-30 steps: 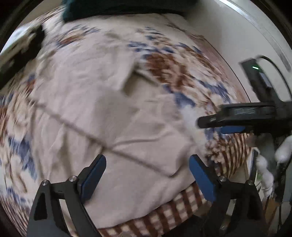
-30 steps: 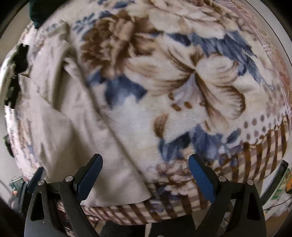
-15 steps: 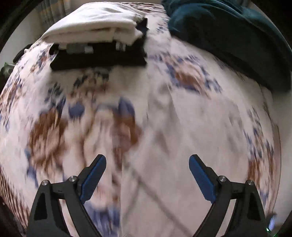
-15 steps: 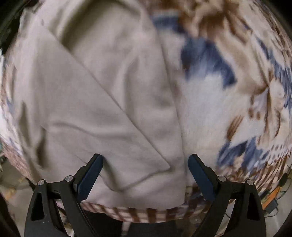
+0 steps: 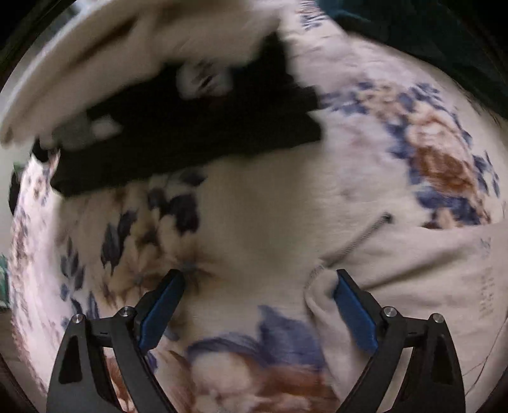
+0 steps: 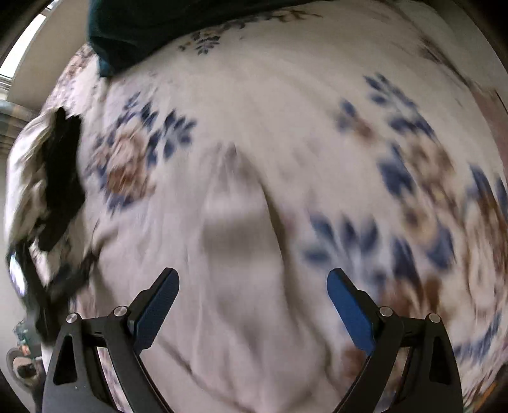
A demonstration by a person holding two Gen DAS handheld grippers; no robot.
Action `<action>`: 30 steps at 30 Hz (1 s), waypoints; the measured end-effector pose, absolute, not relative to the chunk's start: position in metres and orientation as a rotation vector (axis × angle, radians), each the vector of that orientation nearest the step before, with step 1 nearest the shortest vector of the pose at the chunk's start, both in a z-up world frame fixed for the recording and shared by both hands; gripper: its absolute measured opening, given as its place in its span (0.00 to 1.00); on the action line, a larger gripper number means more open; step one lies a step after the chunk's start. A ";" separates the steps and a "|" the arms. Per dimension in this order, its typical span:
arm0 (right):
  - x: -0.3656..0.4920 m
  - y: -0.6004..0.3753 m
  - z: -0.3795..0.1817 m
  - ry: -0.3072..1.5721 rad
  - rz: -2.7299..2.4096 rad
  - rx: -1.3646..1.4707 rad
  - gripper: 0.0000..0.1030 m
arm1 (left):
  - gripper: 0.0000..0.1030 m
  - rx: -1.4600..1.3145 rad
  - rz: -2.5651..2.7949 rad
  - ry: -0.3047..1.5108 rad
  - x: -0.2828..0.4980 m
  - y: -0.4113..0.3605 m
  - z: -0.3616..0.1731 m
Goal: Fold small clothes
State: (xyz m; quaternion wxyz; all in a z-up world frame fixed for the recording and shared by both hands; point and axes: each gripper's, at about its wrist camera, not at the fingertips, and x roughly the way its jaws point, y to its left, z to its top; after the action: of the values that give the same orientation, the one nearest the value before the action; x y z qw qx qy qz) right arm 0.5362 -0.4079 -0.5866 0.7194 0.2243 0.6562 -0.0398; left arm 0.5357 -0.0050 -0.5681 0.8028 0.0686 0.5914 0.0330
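2 folded garments (image 5: 177, 133) stacked, blurred.

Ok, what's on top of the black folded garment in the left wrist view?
A folded white garment lies on the black garment, covering its far part. Small pale patches show at the black garment's edge; blur hides what they are. Both rest on the floral blanket.

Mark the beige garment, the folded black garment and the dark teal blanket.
beige garment (image 5: 422, 267), left wrist view, on its flat body right of the zipper.
folded black garment (image 5: 197, 136), left wrist view, middle of its top face.
dark teal blanket (image 6: 152, 28), right wrist view, on its folded edge.
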 end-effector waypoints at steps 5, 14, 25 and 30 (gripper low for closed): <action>0.571 -0.409 -0.627 1.562 -0.120 0.372 0.81 | 0.93 0.060 0.053 1.282 0.537 0.008 -0.566; 0.541 -0.455 -0.565 1.569 0.093 0.562 0.81 | 0.93 0.148 -0.018 1.147 0.499 -0.026 -0.492; 0.404 -0.557 -0.482 1.630 0.185 0.552 0.81 | 0.93 0.276 0.005 1.149 0.325 -0.181 -0.418; 0.383 -0.601 -0.477 1.662 0.251 0.535 0.81 | 0.93 0.356 -0.007 1.263 0.244 -0.281 -0.443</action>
State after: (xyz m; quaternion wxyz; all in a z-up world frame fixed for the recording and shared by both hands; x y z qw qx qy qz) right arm 0.3828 -0.6007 -0.4774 0.6355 0.2342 0.7275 0.1097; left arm 0.2442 -0.2811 -0.4431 0.7922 0.1657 0.5873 -0.0034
